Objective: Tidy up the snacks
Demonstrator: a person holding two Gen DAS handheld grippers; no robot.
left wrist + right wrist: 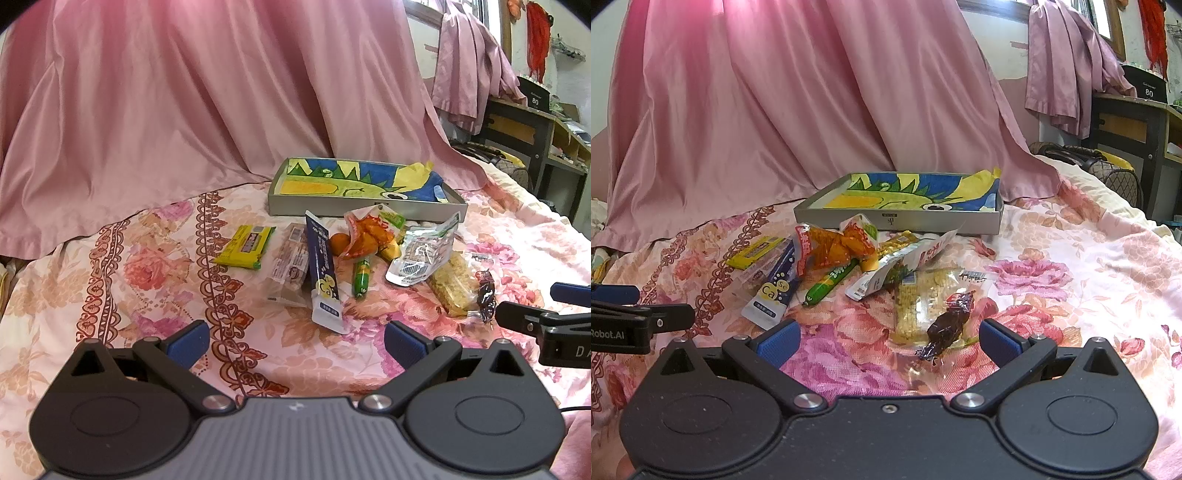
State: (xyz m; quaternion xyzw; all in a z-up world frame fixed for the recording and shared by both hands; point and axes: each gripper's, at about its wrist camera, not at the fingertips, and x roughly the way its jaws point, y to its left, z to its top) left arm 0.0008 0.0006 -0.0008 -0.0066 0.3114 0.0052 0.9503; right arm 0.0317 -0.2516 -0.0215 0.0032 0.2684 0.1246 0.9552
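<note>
Snacks [351, 254] are lying loose mid-frame on the bed [147, 280], the tray [365, 212] behind holding none, while both grippers' fingers [188, 343] [999, 343] are hovering released, so sorting is seemingly just beginning.

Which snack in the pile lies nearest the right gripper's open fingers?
The dark brown wrapped candy, lying just ahead of the right gripper atop the clear noodle-snack pack; the others lie farther back.

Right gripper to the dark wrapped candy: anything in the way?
Nothing visible. The right gripper is open, and the dark wrapped candy lies just ahead, toward its right finger, with only bedspread in front. The candy lies partly on the clear noodle packet, so closing may catch that wrapper too.
</note>
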